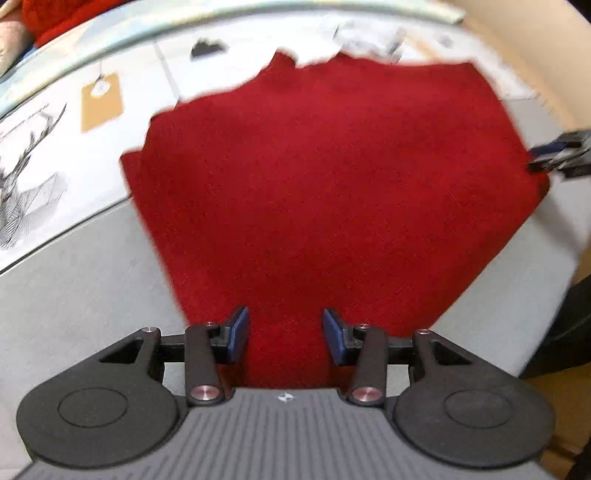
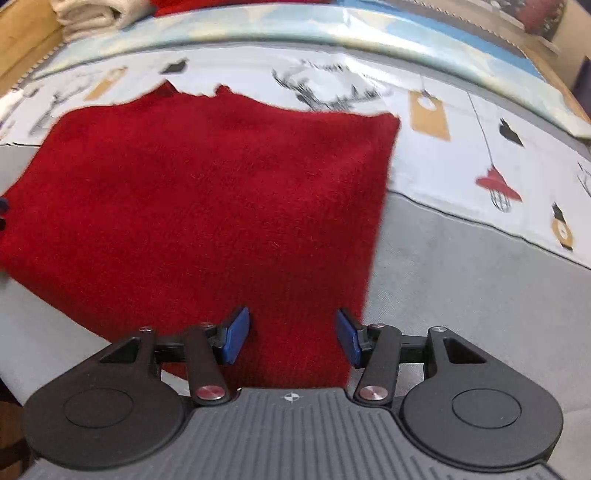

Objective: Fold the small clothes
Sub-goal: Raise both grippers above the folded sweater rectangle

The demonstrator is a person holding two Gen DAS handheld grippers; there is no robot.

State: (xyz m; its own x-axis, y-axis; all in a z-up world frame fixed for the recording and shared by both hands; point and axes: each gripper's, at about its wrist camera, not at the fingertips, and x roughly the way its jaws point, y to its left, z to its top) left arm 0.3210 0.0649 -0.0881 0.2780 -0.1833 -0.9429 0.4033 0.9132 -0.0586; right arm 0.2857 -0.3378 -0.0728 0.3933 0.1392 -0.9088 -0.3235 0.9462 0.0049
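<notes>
A red fleecy garment (image 1: 325,184) lies flat on the grey surface (image 1: 92,280), its far edge reaching onto a printed cloth. My left gripper (image 1: 286,336) hovers over the garment's near corner, its blue pads apart and only cloth showing beneath the gap. The right gripper's fingers (image 1: 561,155) show at the garment's right corner in the left wrist view. In the right wrist view the same red garment (image 2: 207,206) fills the left and middle. My right gripper (image 2: 291,338) stands open over its near right corner, pads not pressing the fabric.
A white printed cloth (image 2: 461,155) with deer, tags and lamps covers the far part of the surface. Folded beige towels (image 2: 92,14) and another red item (image 1: 62,14) lie beyond it. A dark sleeve (image 1: 569,325) shows at the right edge.
</notes>
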